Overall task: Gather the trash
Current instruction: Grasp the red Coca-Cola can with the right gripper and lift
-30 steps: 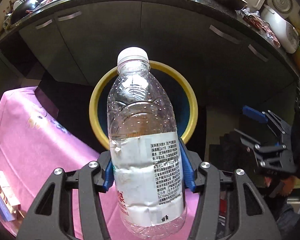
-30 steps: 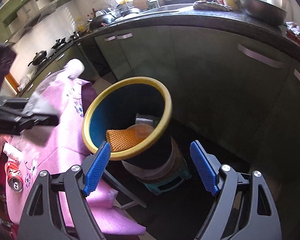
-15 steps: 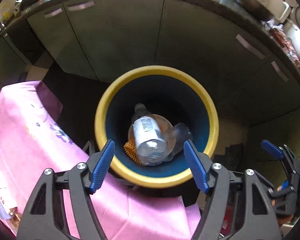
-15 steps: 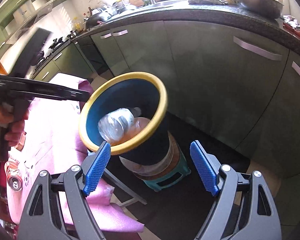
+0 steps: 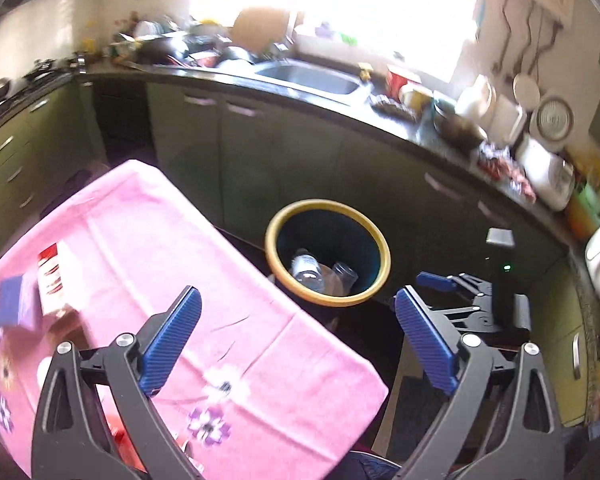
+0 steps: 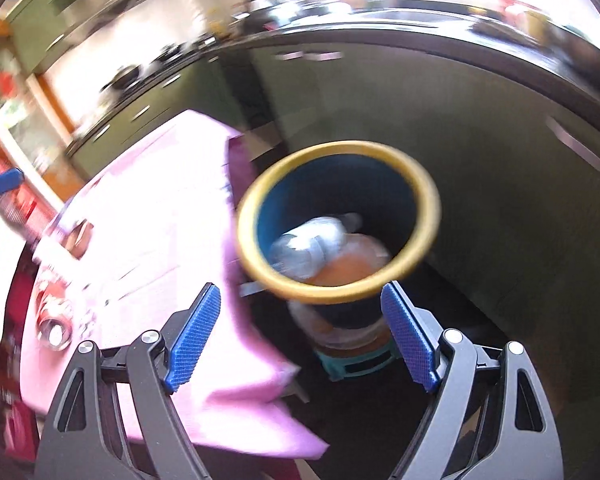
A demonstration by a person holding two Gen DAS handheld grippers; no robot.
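A blue bin with a yellow rim stands on the floor beside the pink-clothed table. A clear plastic bottle lies inside it, also seen in the right wrist view within the bin's rim. My left gripper is open and empty, above the table's corner, back from the bin. My right gripper is open and empty, in front of the bin; it shows at the right of the left wrist view. A red can and a red-white box lie on the table.
Green kitchen cabinets with a dark cluttered countertop and sink curve behind the bin. A blue-purple pack lies by the box. The bin rests on a small teal stool.
My left gripper opened and let the bottle drop into the bin, then drew back and up over the table. The right gripper's view shifted and blurred while it stayed open.
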